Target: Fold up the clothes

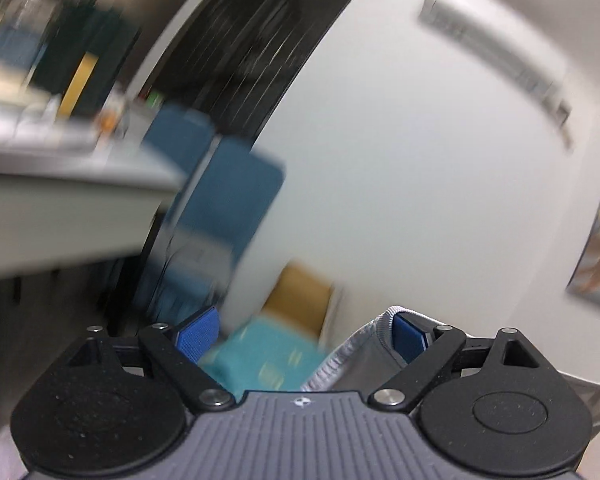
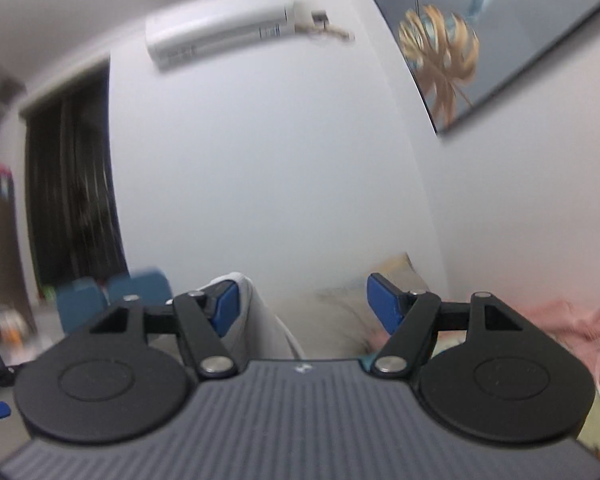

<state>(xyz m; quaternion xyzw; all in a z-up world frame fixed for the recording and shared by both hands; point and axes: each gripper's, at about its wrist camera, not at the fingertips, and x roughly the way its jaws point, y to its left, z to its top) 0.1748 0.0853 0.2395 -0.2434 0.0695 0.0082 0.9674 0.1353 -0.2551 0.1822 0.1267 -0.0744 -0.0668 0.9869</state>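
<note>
Grey garment (image 1: 364, 356) hooked over one finger of each wide-open gripper, left (image 1: 306, 336) and right (image 2: 302, 310). I'd clamp its ribbed hem (image 1: 380, 320) properly before shaking.

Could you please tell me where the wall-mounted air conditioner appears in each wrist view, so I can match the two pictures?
Left wrist view: the air conditioner sits upper right, blurred and tilted, running diagonally down to the right on the white wall.
Right wrist view: the air conditioner sits top centre-left, high on the white wall, just left of the framed picture.
Shared landmark: the dark curtain, left of the unit in both.
</note>
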